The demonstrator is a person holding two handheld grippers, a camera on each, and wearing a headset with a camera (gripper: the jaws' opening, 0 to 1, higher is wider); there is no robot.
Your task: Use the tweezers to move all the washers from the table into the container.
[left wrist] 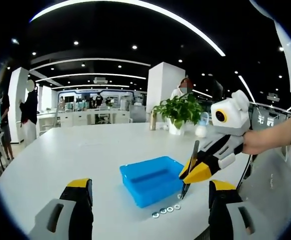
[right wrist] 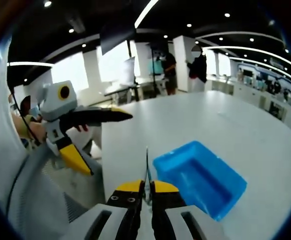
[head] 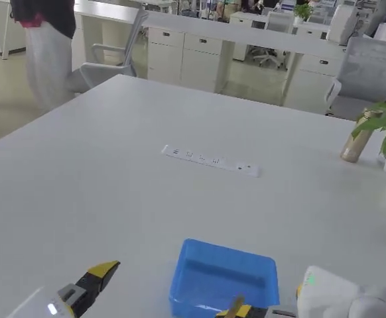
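White table [head: 113, 199], office desks [head: 180, 59] and chairs [head: 369, 69] behind

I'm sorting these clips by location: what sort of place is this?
Most likely an open-plan office: a big white table with a power strip on it, rows of white cabinets and office chairs behind, and a potted plant.

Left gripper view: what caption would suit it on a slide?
Right hand-held gripper holds tweezers tip-down near a row of washers beside the blue container.
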